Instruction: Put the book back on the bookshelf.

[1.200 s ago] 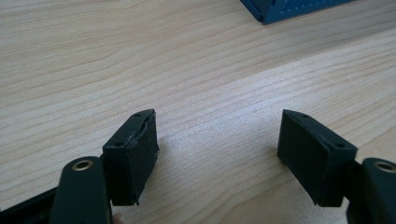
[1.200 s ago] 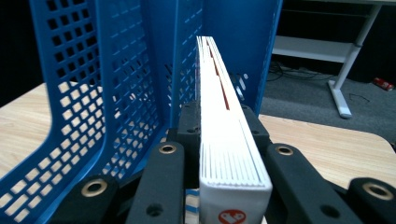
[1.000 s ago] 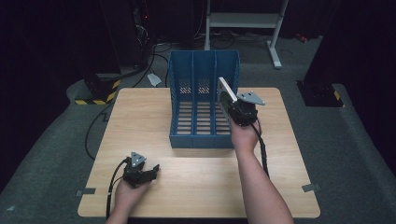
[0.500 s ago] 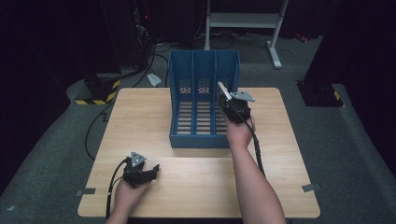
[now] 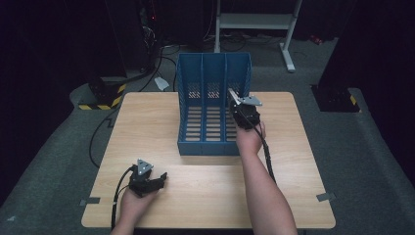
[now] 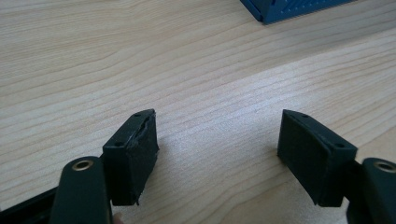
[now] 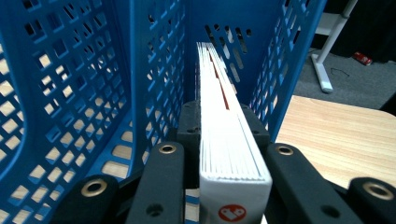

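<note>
You see 1 white book (image 7: 223, 140) with a red-and-white logo on its spine, held on edge inside the rightmost of 3 compartments of the blue perforated file rack (image 5: 213, 105). The rack stands upright on the bench (image 5: 147, 127).

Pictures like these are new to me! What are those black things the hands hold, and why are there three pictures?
A person holds a grabbing tool in each hand. One camera looks down from above; one more rides on each tool. On the wooden table stands a blue file rack with three slots. The right tool pinches a white book and points it into the rack's right slot. The left tool rests near the table's front with its jaws apart, holding nothing.
</note>
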{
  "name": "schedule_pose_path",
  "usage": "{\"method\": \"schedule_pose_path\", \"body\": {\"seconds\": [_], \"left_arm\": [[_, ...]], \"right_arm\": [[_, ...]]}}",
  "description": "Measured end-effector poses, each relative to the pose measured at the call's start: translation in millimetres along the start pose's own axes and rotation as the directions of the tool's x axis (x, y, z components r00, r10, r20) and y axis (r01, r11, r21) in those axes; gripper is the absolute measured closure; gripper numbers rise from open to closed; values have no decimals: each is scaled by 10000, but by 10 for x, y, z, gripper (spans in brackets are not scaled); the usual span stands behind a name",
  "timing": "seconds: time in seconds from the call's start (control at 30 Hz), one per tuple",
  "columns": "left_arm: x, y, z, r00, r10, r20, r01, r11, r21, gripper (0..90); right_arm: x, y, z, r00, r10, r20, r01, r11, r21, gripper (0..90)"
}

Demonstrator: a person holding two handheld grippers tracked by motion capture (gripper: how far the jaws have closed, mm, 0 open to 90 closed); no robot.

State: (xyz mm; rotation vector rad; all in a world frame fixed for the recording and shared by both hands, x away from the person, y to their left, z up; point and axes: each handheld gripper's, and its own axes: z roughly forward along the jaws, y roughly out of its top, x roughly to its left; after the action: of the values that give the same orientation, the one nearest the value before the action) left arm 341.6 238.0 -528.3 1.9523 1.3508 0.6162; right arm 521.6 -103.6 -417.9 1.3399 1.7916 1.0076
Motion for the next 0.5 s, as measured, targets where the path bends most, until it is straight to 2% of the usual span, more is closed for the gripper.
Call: {"method": "schedule_pose_path", "body": {"seconds": [0.5], "left_arm": [[1,-1,-2,10000,26,2,-26,10000,8,286]], "right_arm": [[19,-95,-50,10000,-74,-51,75,9994,346,746]]}}
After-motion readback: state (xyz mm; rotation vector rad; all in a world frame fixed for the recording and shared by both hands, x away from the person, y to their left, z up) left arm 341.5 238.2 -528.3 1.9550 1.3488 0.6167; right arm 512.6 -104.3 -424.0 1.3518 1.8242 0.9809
